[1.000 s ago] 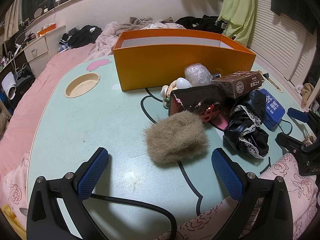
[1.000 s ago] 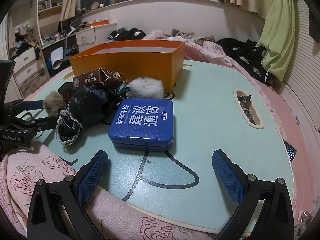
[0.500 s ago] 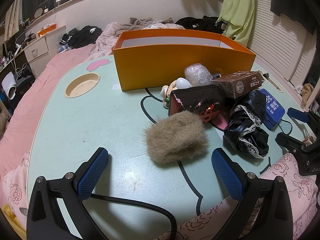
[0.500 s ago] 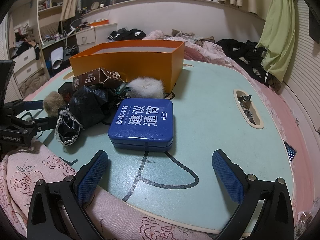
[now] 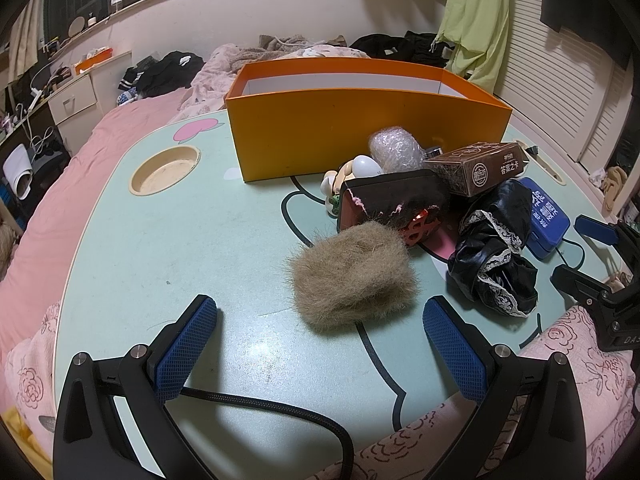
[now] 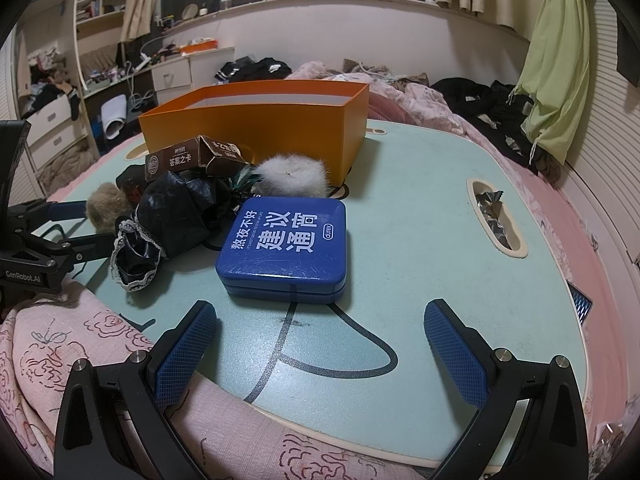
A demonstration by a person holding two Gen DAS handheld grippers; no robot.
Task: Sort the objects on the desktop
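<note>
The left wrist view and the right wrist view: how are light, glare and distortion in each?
Left wrist view: indoor light, a soft glare patch on the table before the furry brown pouch, the orange box bowed by the fisheye, dark corners. Right wrist view: same curving, a mild sheen on the blue tin, which casts only a soft shadow.

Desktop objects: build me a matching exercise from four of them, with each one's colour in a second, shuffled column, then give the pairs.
Things:
1. open-top box
2. flat tin
3. card box with printed lettering
4. furry clump nearest the left gripper, which is open like the right gripper

Colours:
A. tan
B. blue
C. orange
D. dark brown

Pairs: 1-C, 2-B, 3-D, 4-A
</note>
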